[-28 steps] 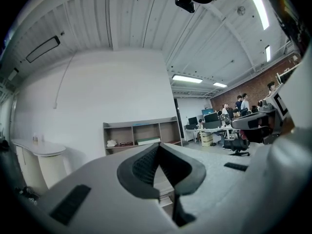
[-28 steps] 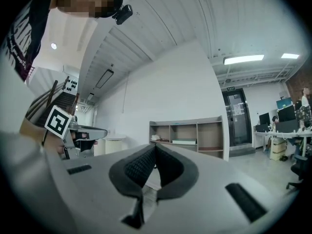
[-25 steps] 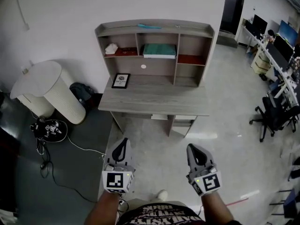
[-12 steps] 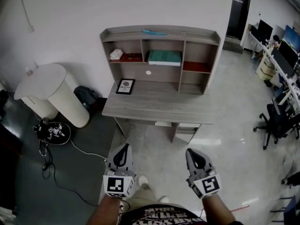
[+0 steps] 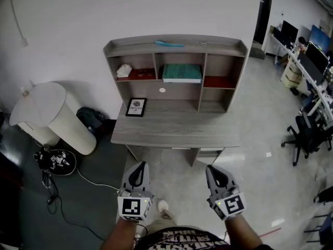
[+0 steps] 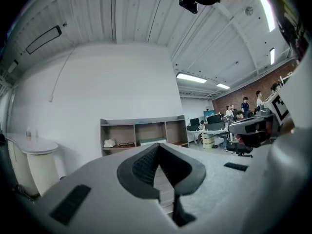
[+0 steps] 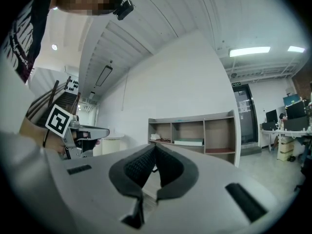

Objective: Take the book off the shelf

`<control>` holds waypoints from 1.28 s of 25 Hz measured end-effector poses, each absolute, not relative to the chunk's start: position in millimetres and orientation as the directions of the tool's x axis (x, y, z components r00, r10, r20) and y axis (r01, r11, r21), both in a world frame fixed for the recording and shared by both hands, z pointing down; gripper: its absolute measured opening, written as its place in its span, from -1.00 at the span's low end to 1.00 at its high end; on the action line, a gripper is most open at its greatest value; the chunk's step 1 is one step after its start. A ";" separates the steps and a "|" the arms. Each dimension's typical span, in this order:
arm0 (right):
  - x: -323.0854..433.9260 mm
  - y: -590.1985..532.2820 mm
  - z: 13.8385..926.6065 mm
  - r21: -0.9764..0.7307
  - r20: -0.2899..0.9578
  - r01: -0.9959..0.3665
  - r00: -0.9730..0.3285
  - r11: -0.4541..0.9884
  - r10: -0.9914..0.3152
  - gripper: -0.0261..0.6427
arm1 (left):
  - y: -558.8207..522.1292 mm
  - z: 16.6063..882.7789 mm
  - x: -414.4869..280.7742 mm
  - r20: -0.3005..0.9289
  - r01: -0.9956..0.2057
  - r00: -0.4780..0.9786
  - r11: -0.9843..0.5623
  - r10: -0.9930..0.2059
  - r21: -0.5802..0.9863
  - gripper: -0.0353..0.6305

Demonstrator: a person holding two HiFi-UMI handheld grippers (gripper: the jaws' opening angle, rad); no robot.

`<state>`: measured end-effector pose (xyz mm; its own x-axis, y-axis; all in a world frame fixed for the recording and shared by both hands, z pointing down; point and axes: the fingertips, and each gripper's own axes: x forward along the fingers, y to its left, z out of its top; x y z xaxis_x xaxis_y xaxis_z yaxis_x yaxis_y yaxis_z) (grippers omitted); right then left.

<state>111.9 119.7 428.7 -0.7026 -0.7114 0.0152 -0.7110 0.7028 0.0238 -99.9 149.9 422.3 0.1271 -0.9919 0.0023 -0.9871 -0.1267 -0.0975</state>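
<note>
Book (image 5: pixel 181 72), teal cover, lies flat in the middle compartment of the shelf (image 5: pixel 174 41), and that shelf stands on the grey desk (image 5: pixel 171 130) against the white wall. Both tongs are well short of it, side by side above the floor in front of the desk. Left gripper (image 5: pixel 139 166): jaws pressed together, tips meeting, nothing between them. Right gripper (image 5: pixel 214 172): same story, jaws pressed tight and empty. Both point level toward the shelf, and each gripper view shows the teal cover beyond its tips. In the left compartment a crumpled white thing (image 5: pixel 123 70) sits on a red mat. A thin teal item (image 5: pixel 169 44) lies on the shelf's top board, and a small framed picture (image 5: pixel 136 107) stands on the desk below. A white bin (image 5: pixel 52 111) stands left of the desk.
</note>
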 end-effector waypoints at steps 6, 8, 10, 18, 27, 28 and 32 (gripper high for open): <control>86.3 81.6 427.7 0.029 0.015 -0.718 -0.695 0.695 -0.719 -0.91 | 105.9 425.1 -121.8 0.013 -0.986 0.140 -0.140 -0.990 -0.093 -0.88; 79.4 70.4 426.9 0.030 0.018 -0.722 -0.691 0.691 -0.723 -0.91 | 93.4 425.5 -127.6 0.019 -0.984 0.148 -0.149 -0.989 -0.094 -0.88; 73.1 59.3 426.2 0.026 0.025 -0.729 -0.683 0.684 -0.730 -0.91 | 81.5 425.0 -133.6 0.020 -0.983 0.157 -0.159 -0.987 -0.094 -0.88; 42.5 19.7 422.0 0.026 0.021 -0.747 -0.665 0.665 -0.747 -0.91 | 36.6 425.6 -161.3 0.018 -0.978 0.190 -0.191 -0.982 -0.080 -0.88; 4.5 -15.8 421.6 0.031 0.022 -0.766 -0.642 0.643 -0.766 -0.91 | -3.1 435.1 -201.4 0.029 -0.975 0.206 -0.207 -0.978 -0.080 -0.88; 0.7 -18.5 422.3 0.033 0.023 -0.767 -0.640 0.641 -0.768 -0.91 | -6.2 436.5 -205.3 0.033 -0.974 0.208 -0.210 -0.978 -0.079 -0.88; -10.1 -24.4 423.5 0.036 0.029 -0.775 -0.630 0.631 -0.776 -0.91 | -12.7 438.7 -213.3 0.042 -0.970 0.228 -0.231 -0.973 -0.072 -0.88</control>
<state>-10.1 -24.4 423.5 -0.6301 -0.7760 0.0292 -0.7751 0.6308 0.0360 -213.3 -12.7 438.7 0.2284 -0.9726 0.0424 -0.9703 -0.2310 -0.0723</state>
